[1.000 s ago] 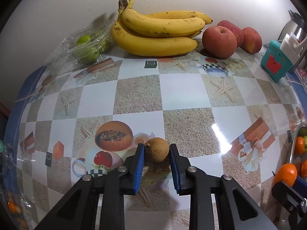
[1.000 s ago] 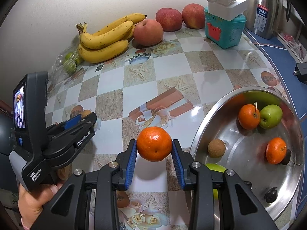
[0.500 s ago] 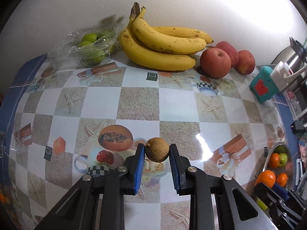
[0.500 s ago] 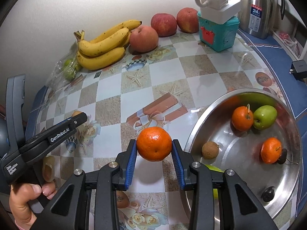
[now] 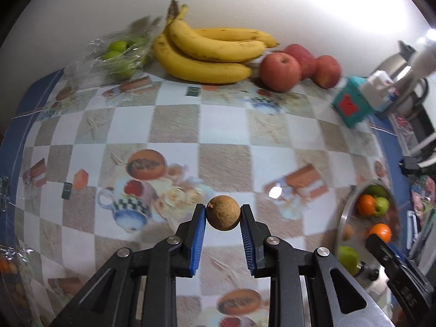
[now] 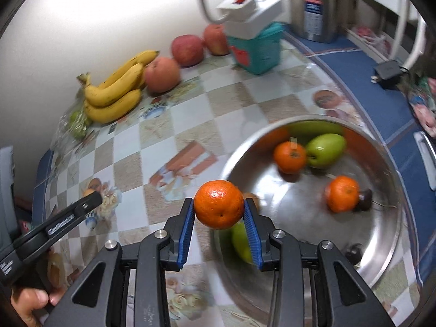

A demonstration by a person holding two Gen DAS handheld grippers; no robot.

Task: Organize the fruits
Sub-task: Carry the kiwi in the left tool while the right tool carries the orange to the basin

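My left gripper [image 5: 223,218] is shut on a small round brown fruit [image 5: 223,212] and holds it above the patterned tablecloth. My right gripper [image 6: 219,214] is shut on an orange mandarin [image 6: 218,204] at the near-left rim of a steel bowl [image 6: 392,234]. The bowl holds two mandarins [image 6: 289,156], a green apple [image 6: 325,147], another green fruit [image 6: 241,238], a brown fruit and dark small fruits. The bowl also shows at the right in the left wrist view [image 5: 344,212]. The left gripper appears at the lower left of the right wrist view [image 6: 94,199].
Bananas [image 5: 209,51], red apples [image 5: 280,66] and bagged green fruits [image 5: 117,54] lie along the back wall. A teal box [image 6: 256,49] with a white power strip and a steel kettle [image 6: 318,5] stand at the back right. A black adapter [image 6: 388,70] lies on the blue border.
Both grippers have risen and moved right toward the bowl with their fruits. The right gripper now reaches the bowl's rim. The brown fruit has lifted off the table.
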